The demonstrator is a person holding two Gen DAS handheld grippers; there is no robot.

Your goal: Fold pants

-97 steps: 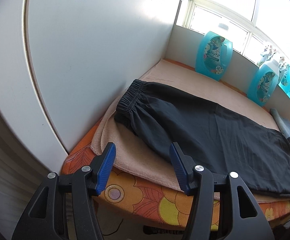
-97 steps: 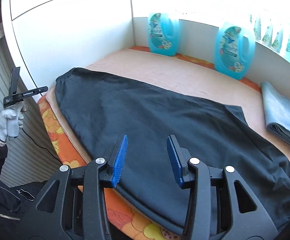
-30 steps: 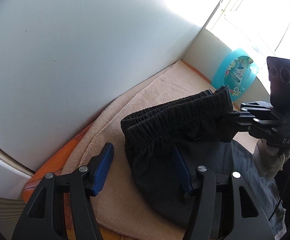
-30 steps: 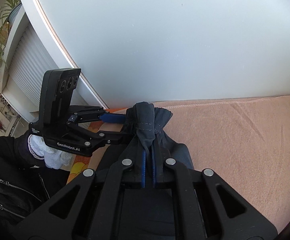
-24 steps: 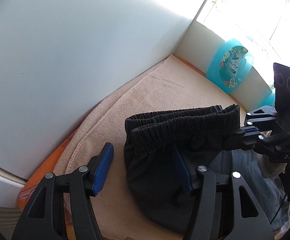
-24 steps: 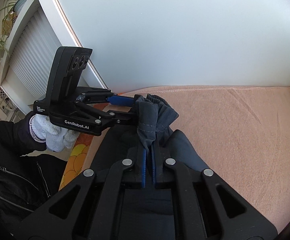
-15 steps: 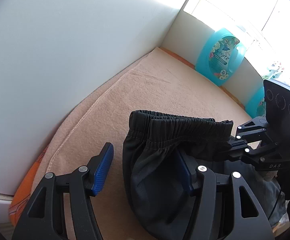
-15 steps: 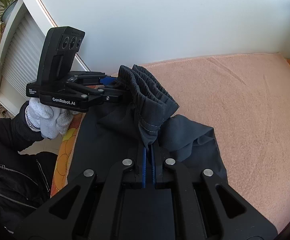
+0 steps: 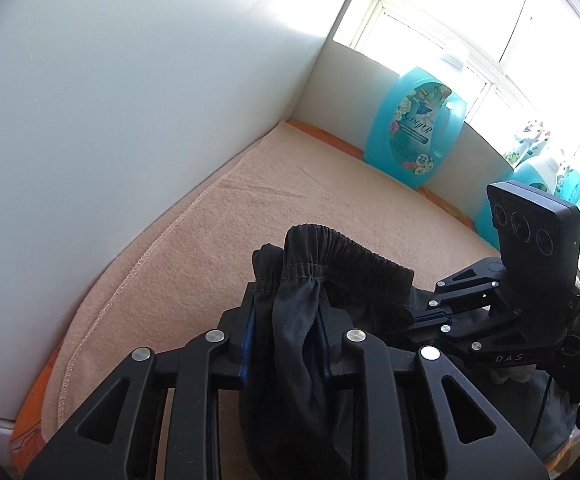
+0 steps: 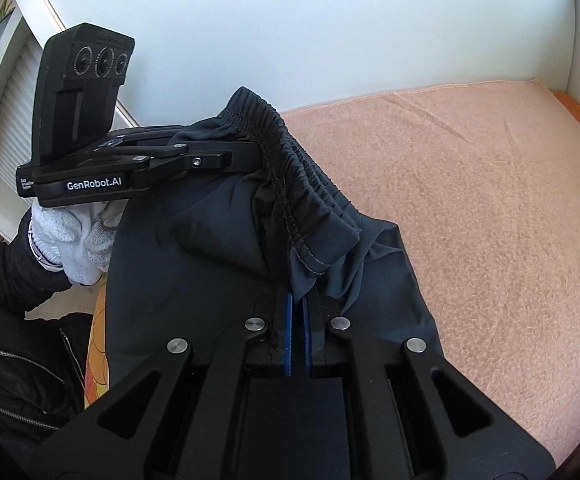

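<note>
The black pants (image 10: 210, 280) lie on the beige blanket, with the elastic waistband (image 10: 302, 168) lifted and stretched between my two grippers. My left gripper (image 9: 286, 312) is closing, and its blue pads pinch one gathered end of the waistband (image 9: 342, 248). My right gripper (image 10: 297, 300) is shut on the waistband's other end, with fabric bunched above its tips. Each gripper shows in the other's view: the right gripper (image 9: 422, 314) from the left wrist, and the left gripper (image 10: 258, 160), held by a white-gloved hand (image 10: 74, 240), from the right wrist. The pant legs are hidden.
A beige blanket (image 9: 250, 200) covers the surface and an orange floral cover (image 9: 30, 420) shows at its edge. A white panel (image 9: 130, 80) rises along the left side. Turquoise detergent bottles (image 9: 414, 128) stand by the window. A black jacket sleeve (image 10: 10, 360) is at the lower left.
The left gripper's jaws, wide apart around the waistband corner before, have come together on it. The waistband has risen and been carried further over the blanket.
</note>
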